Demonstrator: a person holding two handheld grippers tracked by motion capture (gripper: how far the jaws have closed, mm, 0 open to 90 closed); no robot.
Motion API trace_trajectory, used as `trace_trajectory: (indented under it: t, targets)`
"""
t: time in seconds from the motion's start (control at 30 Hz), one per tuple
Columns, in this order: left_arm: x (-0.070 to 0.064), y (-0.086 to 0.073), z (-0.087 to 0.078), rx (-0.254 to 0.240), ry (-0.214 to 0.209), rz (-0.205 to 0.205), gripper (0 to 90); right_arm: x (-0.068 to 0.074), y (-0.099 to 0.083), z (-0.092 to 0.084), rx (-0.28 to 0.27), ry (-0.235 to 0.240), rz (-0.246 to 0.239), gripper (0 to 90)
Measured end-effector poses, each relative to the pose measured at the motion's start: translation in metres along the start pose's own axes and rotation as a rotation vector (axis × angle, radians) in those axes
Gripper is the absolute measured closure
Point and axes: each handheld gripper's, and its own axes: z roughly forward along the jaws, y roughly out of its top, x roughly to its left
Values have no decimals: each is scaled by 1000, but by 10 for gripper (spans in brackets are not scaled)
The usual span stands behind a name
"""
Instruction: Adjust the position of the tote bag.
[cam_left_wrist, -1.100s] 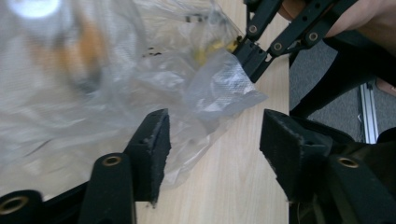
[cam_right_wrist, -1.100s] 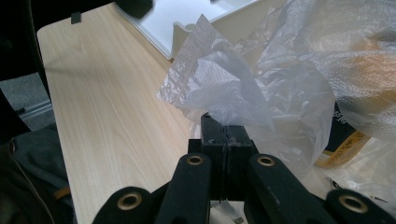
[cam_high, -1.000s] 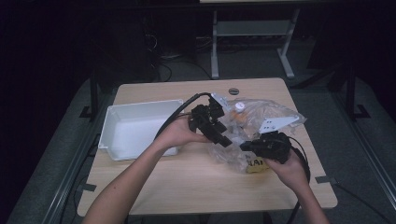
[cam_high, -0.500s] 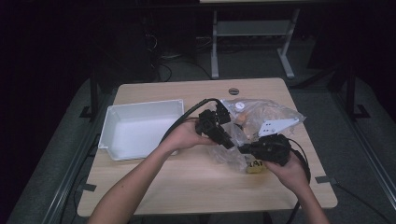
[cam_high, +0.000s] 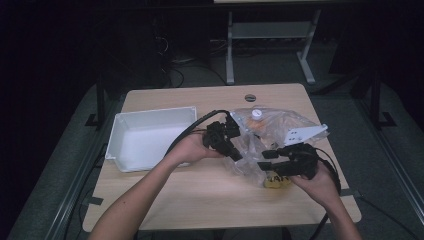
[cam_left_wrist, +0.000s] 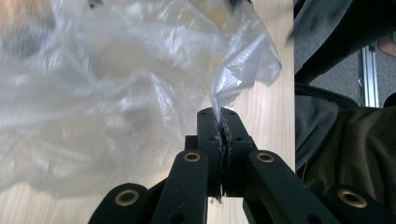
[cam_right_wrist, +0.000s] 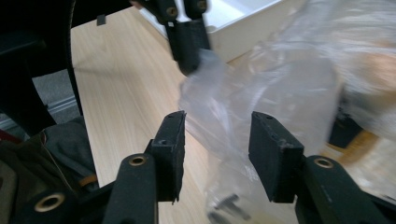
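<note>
On the wooden table (cam_high: 200, 200), right of centre: clear plastic bag (cam_high: 270, 135), crumpled, lying flat with small items inside, too blurred through the film to name. Left of it and apart: white tray (cam_high: 150, 115), nothing seen inside.

Left gripper (cam_high: 236, 155), reaching in from the left: just closed, now clamped tight on a fold at the bag's near-left edge. Seen close in the left gripper view (cam_left_wrist: 218, 116): jaws pressed together, a thin ridge of film (cam_left_wrist: 116, 93) standing up from between them.

Right gripper (cam_high: 265, 159), at the near side of the bag: just opened from a tight pinch a second ago to about half wide. Seen close in the right gripper view (cam_right_wrist: 215, 126): film (cam_right_wrist: 280, 84) hanging loosely in the gap, pressed by neither pad as far as can be told. Both hands in much the same spots as a second ago.

Judged as a swap of grip: hold on the bag passed from right to left. Probably frees the right to take a fresh hold elsewhere on the rim, to spread the mouth or reach the contents. Worth watching: thin, slippery film in a narrow pinch, apt to slide out or tear under a hard pull.
</note>
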Motion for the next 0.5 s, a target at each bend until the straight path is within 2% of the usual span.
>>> trace_trajectory:
  t: [0.23, 0.37, 0.43, 0.47, 0.5]
  targets:
    - [-3, -9, -2, 10, -3, -1, 894, -14, -3, -26, -11, -80, 22, 520]
    - [-5, -13, -4, 27, 2, -3, 893, -25, 0, -43, -23, -154, 32, 492]
    - [-6, -19, -6, 30, 5, -9, 893, -38, 4, -56, -22, -208, 45, 476]
    - [-6, -19, -6, 30, 5, -9, 893, -38, 4, -56, -22, -208, 45, 476]
    - [-5, -23, -8, 37, 11, -3, 893, -49, 5, -63, -17, -241, 63, 462]
